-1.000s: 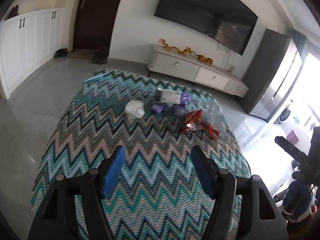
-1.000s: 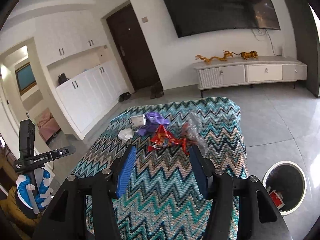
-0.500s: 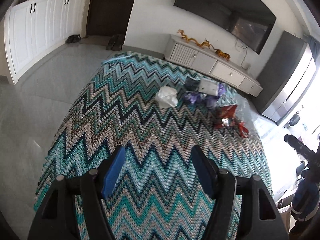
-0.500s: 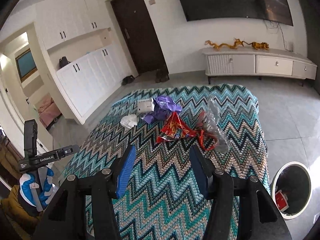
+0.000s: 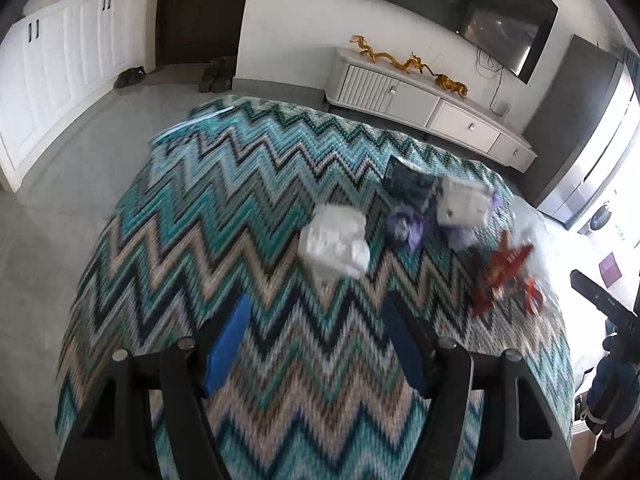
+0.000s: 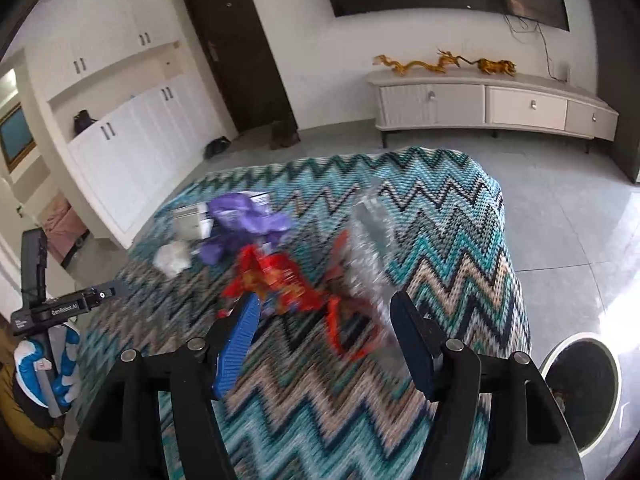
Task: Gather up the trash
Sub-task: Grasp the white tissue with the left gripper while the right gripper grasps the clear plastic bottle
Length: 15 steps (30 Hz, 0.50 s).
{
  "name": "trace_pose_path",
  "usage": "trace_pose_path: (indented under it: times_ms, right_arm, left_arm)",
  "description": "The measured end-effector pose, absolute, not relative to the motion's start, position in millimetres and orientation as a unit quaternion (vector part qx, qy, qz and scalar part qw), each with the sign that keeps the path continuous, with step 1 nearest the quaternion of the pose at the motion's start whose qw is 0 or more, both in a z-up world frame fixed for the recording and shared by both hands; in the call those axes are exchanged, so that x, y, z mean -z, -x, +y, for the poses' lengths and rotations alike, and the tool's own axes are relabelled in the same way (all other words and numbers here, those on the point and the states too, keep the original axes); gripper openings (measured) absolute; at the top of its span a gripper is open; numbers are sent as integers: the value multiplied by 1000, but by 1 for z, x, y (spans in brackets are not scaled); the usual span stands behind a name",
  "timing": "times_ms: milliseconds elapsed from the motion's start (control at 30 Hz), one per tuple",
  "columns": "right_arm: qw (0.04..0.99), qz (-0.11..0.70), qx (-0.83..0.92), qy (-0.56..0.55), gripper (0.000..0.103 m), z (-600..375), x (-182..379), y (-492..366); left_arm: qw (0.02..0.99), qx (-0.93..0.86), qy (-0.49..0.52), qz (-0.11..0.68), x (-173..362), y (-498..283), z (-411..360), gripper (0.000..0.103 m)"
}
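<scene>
Trash lies on a table with a zigzag cloth (image 5: 224, 216). A crumpled white tissue (image 5: 334, 246) lies just ahead of my open, empty left gripper (image 5: 318, 320); the tissue also shows in the right wrist view (image 6: 173, 258). Beyond are a purple wrapper (image 5: 404, 228) (image 6: 244, 220), a white box (image 5: 464, 202) (image 6: 190, 222) and a dark packet (image 5: 408, 180). A red snack wrapper (image 6: 276, 280) (image 5: 502, 276) and a clear plastic bag (image 6: 370, 248) lie just ahead of my open, empty right gripper (image 6: 324, 316).
A round white bin (image 6: 580, 384) stands on the floor right of the table. A white TV cabinet (image 6: 488, 106) stands by the far wall, white cupboards (image 6: 132, 152) on the left. The other hand-held gripper (image 6: 60, 308) shows at the left edge.
Both grippers have moved forward and down toward the trash; the tissue and the red wrapper now look larger and closer. Both stay open.
</scene>
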State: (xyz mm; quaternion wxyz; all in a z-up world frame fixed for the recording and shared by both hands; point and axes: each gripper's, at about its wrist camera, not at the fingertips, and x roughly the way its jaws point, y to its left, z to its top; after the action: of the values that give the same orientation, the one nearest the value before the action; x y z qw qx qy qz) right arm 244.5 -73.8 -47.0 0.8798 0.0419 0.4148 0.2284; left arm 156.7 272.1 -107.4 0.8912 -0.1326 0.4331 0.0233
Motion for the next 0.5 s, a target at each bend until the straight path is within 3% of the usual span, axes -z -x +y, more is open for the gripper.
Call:
trace_pose_path:
  times_ms: [500]
  right_arm:
    - [855,465,-229,-37,65,-51,106,-305]
  left_arm:
    - [885,-19,109,452,142,-228,274,66]
